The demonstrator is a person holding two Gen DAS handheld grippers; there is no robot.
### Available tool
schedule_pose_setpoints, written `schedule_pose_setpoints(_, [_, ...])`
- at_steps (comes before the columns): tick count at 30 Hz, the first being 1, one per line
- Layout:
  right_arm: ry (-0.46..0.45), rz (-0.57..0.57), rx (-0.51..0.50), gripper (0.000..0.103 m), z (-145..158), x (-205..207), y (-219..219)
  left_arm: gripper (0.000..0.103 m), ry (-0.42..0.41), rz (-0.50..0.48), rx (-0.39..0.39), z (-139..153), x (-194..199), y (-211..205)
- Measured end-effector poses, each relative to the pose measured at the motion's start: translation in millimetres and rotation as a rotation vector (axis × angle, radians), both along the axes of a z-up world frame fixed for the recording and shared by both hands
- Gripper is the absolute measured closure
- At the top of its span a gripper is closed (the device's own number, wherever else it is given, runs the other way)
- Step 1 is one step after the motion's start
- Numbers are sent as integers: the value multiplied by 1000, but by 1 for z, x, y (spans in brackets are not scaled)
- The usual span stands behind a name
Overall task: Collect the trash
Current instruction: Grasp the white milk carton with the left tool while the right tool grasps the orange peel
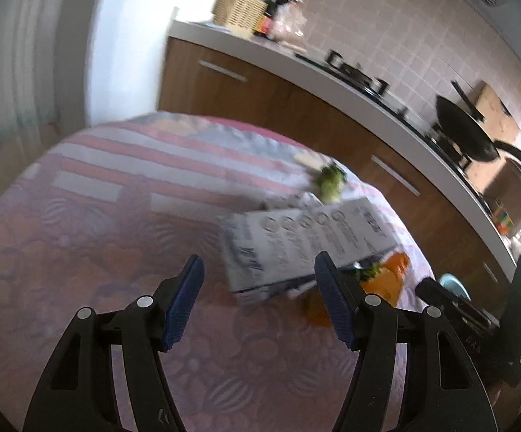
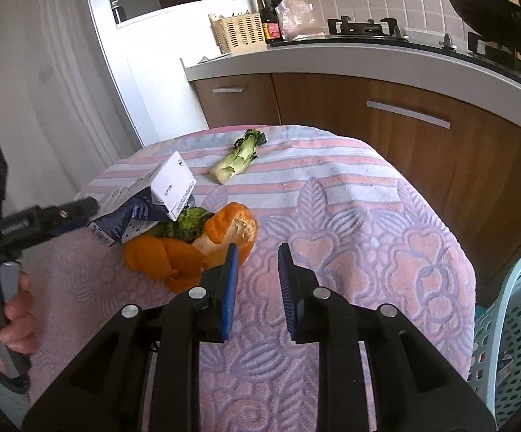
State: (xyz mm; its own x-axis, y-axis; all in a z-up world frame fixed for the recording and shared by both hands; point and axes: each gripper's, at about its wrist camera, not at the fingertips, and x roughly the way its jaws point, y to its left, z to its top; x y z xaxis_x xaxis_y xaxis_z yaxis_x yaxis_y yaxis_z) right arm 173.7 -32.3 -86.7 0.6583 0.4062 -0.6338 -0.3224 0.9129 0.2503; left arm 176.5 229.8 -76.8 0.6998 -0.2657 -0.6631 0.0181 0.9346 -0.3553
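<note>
Here, the left gripper [image 1: 256,280] stands well open with nothing between its blue pads, above a pink and lilac patterned cloth [image 1: 91,237]; a white and blue carton [image 1: 307,244] lies just ahead of it toward one o'clock, tilted, its printed rows of round icons and text too blurred to read. In the right wrist view, the right gripper [image 2: 258,270] has its jaws narrowed to a slim gap, holding nothing, the cloth showing between them; orange peel [image 2: 174,259] lies at about ten o'clock from its tips, touching the left pad's edge or just beside it, I cannot tell which; a bit of green vegetable [image 2: 188,221] sits on the peel, under the carton's raised end. A cut vegetable stalk [image 2: 240,160] lies apart at twelve o'clock near the cloth's far edge; a pale blue perforated basket [image 2: 512,327] stands at three o'clock, off the table. On the carton only small barcode-like print shows; its blue flap's lettering is illegible. A hand [image 2: 12,309] grips the other tool at nine o'clock.
</note>
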Motion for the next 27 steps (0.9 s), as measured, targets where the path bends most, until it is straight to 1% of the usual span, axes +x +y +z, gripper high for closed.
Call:
schedule_pose_setpoints(3, [-16,0,0,83,1,-3,0,41,7,-48,-10,-2,-4,-12])
schedule_pose_setpoints(6, [-25,1,-12,83,2,-3,2,41,13,-142,-88,-2,-20,-25])
schedule_pose_setpoints(8, [-33,2,-12,83,3,-4,2,34,14,-183,-131,-3,-30,-31])
schedule_pose_setpoints(9, [-32,4,-8,83,3,-4,1,33,18,-203,-137,-2,-36,-36])
schedule_pose_setpoints(11, [-26,5,-1,83,2,-3,0,33,12,-215,-97,2,-42,-42])
schedule_pose_setpoints(13, [-19,4,8,83,1,-2,-2,32,-15,-175,-1,12,-45,-44])
schedule_pose_setpoints(15, [-15,4,11,83,1,-2,-2,28,-38,-151,67,19,-41,-44])
schedule_pose_setpoints(16, [-12,6,11,83,0,-1,-2,24,-45,-137,100,22,-35,-44])
schedule_pose_setpoints(17, [-10,7,9,83,0,-1,-1,22,-48,-129,123,23,-27,-44])
schedule_pose_setpoints(19, [-12,9,5,83,0,-1,1,22,-37,-149,181,20,-8,-49])
schedule_pose_setpoints(22, [-11,23,3,83,-1,-1,3,22,19,-209,269,5,19,-62])
schedule_pose_setpoints(25, [-28,42,10,83,0,-4,4,22,28,-232,305,-3,30,-68])
schedule_pose_setpoints(27, [-45,56,16,80,2,-7,5,25,29,-231,298,-5,33,-68])
